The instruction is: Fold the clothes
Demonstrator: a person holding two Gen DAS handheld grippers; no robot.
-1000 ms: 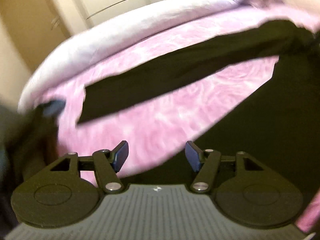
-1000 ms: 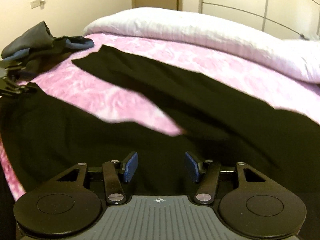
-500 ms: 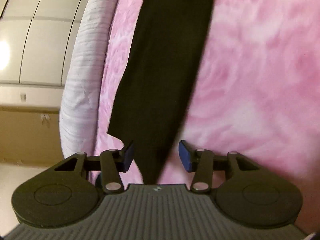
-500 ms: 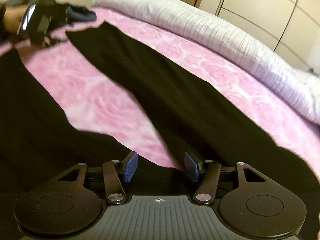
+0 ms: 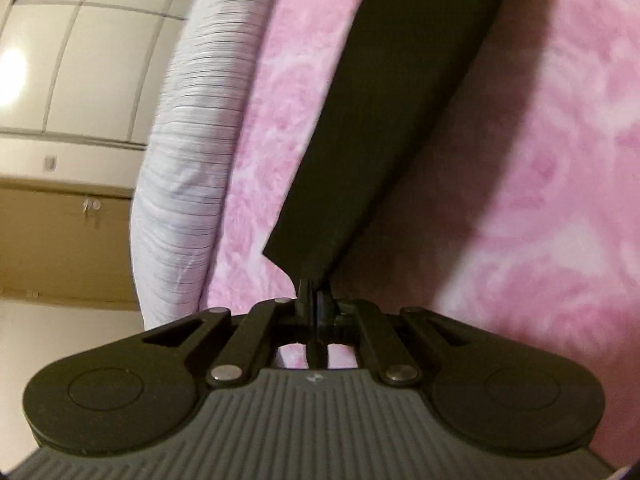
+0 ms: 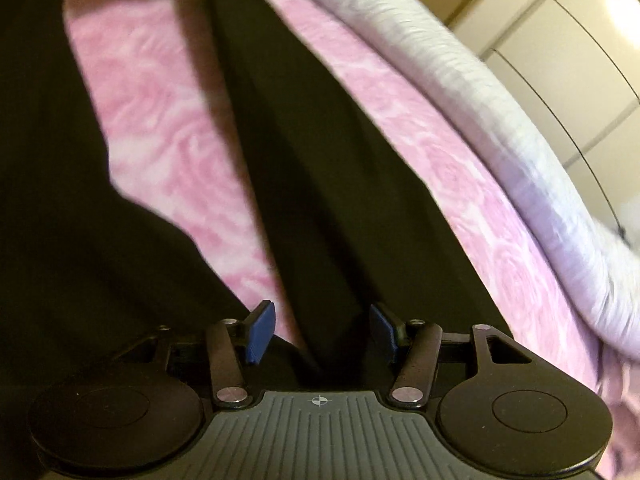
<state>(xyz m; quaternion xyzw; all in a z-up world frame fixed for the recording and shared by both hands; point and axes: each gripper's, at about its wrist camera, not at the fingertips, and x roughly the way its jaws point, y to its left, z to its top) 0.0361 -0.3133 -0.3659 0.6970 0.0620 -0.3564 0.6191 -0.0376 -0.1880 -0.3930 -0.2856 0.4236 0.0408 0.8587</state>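
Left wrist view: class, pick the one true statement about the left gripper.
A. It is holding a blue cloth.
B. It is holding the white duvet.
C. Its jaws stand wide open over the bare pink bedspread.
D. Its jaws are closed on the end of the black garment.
D: the left gripper has its jaws together, pinching the cuff end of the black garment, which stretches away across the pink bedspread.

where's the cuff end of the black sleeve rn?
Left wrist view, bottom centre: the sleeve cuff is pinched in the shut left gripper, over the pink floral bedspread, with the white striped duvet to its left.
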